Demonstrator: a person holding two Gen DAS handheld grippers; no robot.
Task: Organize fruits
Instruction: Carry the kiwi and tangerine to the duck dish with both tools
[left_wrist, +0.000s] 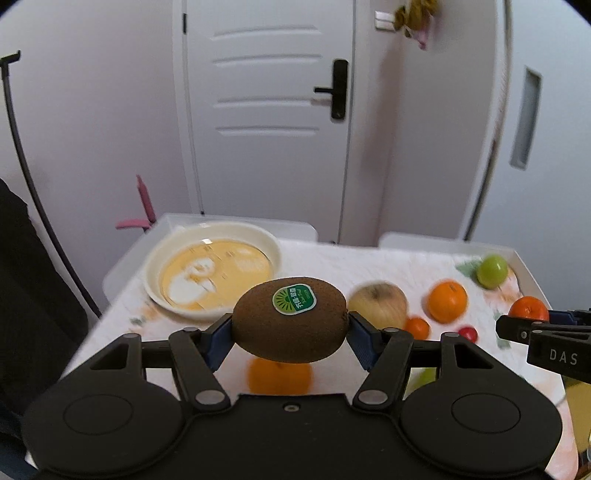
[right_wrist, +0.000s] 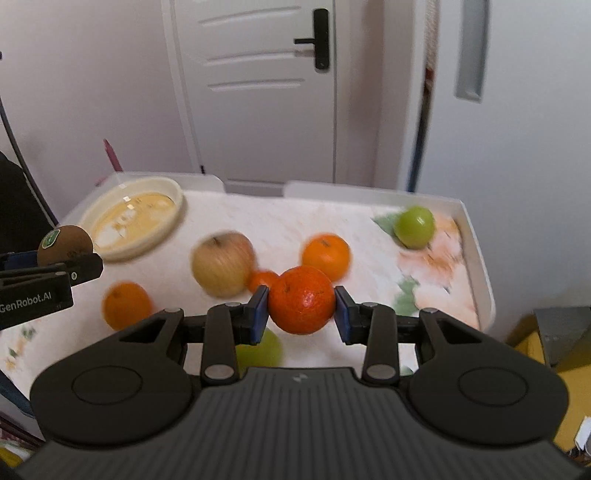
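The left gripper (left_wrist: 290, 325) is clamped on a brown kiwi (left_wrist: 290, 319) with a green sticker; its blue pads (left_wrist: 218, 341) press the two ends and the fruit is lifted above the table (left_wrist: 343, 260). Below the kiwi lies a blurred orange (left_wrist: 279, 377). Ahead of the left finger, a cream bowl (left_wrist: 212, 271) stands near the far corner. Ahead of the right finger lie a pale apple (left_wrist: 377, 303) and another orange (left_wrist: 447, 301).

The right gripper (right_wrist: 301, 309) is clamped on a mandarin (right_wrist: 301, 304), also held above the table. Just behind the fingers a green fruit (right_wrist: 260, 352) is partly hidden. Far ahead to the right, a green apple (right_wrist: 413, 226) lies near the table's raised rim.
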